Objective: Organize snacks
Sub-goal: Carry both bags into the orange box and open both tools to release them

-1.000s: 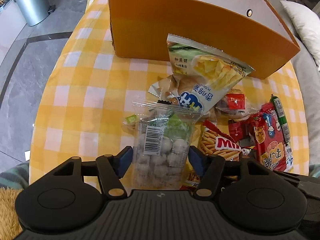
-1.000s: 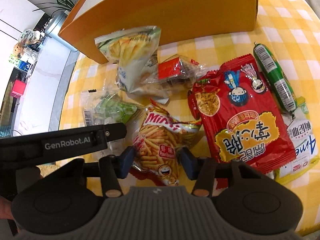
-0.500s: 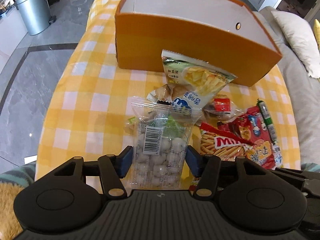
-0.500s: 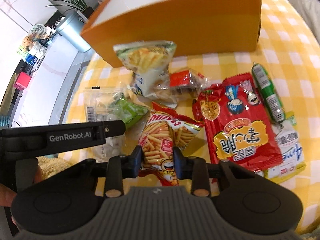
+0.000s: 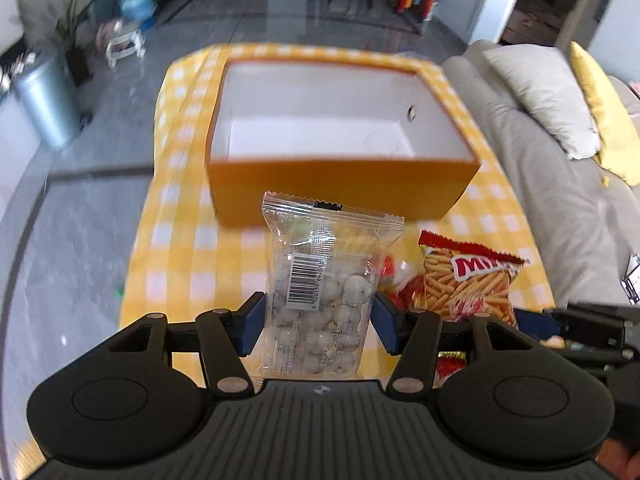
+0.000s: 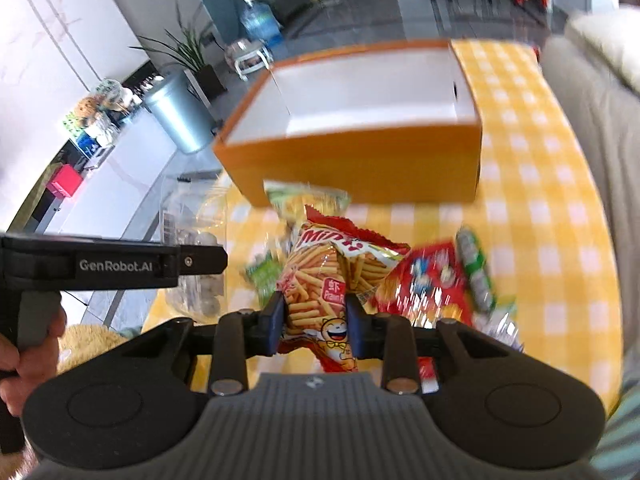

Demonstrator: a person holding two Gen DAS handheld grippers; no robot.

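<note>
My left gripper (image 5: 318, 326) is shut on a clear bag of white round candies (image 5: 324, 292), held upright above the table. My right gripper (image 6: 316, 322) is shut on a red bag of prawn sticks (image 6: 332, 280), also lifted; that bag shows at the right in the left wrist view (image 5: 468, 280). An open orange box with a white inside (image 5: 332, 132) stands ahead on the yellow checked tablecloth (image 5: 176, 264); it also shows in the right wrist view (image 6: 360, 152).
On the cloth lie a red snack bag (image 6: 428, 280), a green sausage stick (image 6: 476, 272) and a green chip bag (image 6: 304, 200). A grey sofa with pillows (image 5: 552, 120) runs along the right. A metal bin (image 5: 48, 104) stands on the floor at left.
Both grippers have risen with their bags and now look down into the box. The right gripper closed on the prawn sticks bag during this time.
</note>
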